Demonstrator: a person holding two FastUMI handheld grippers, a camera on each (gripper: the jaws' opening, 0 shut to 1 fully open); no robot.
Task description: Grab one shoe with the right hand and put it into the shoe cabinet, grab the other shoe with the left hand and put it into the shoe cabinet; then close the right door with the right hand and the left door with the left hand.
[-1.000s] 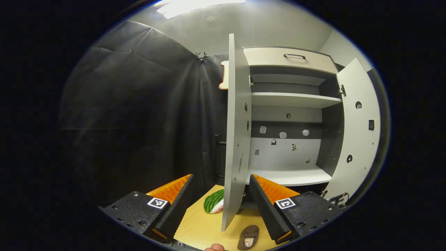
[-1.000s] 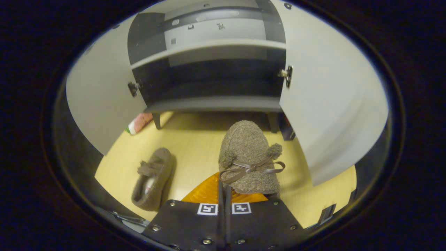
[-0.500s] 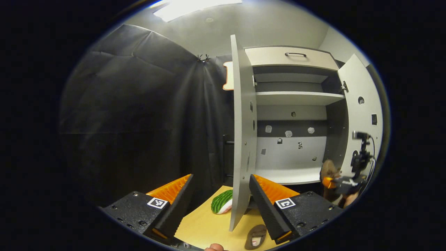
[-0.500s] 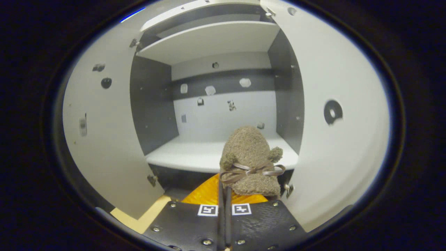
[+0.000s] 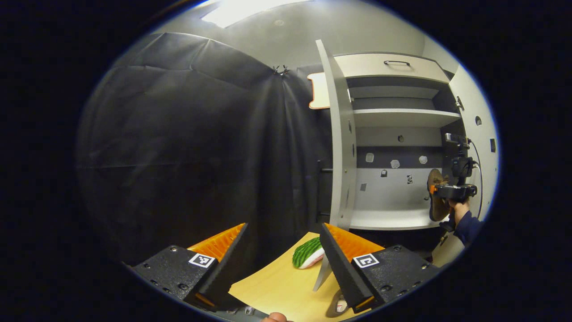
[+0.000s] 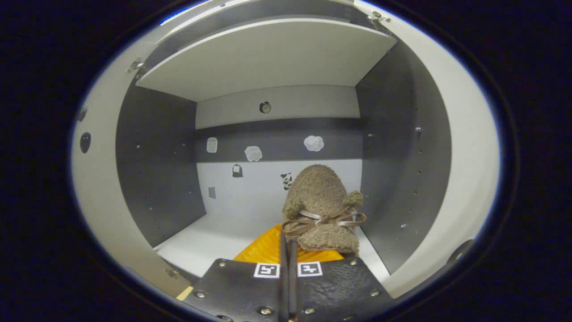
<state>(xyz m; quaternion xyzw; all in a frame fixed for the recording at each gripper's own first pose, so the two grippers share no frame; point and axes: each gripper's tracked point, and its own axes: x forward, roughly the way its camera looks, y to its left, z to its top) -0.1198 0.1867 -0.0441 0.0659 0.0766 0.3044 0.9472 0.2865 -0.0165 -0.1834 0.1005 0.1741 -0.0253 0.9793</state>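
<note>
One fuzzy shoe [image 6: 321, 205] in right claw [image 6: 286, 250]

A green-striped, watermelon-like object [image 5: 305, 255] lies on the yellow floor [image 5: 277, 286] (white underside showing) near the black cloth wall [image 5: 192, 134].

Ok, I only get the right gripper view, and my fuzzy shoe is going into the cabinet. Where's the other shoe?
Observer: The other shoe lies on the floor, low in the left gripper view, partly hidden behind a finger.
Operator: Is the left gripper holding anything?
Observer: No, the left gripper is open, with nothing between its fingers.
Operator: Is anything else on the floor?
Observer: Yes, a green striped thing, like a melon slice, lies near the bottom of the left door.
</note>
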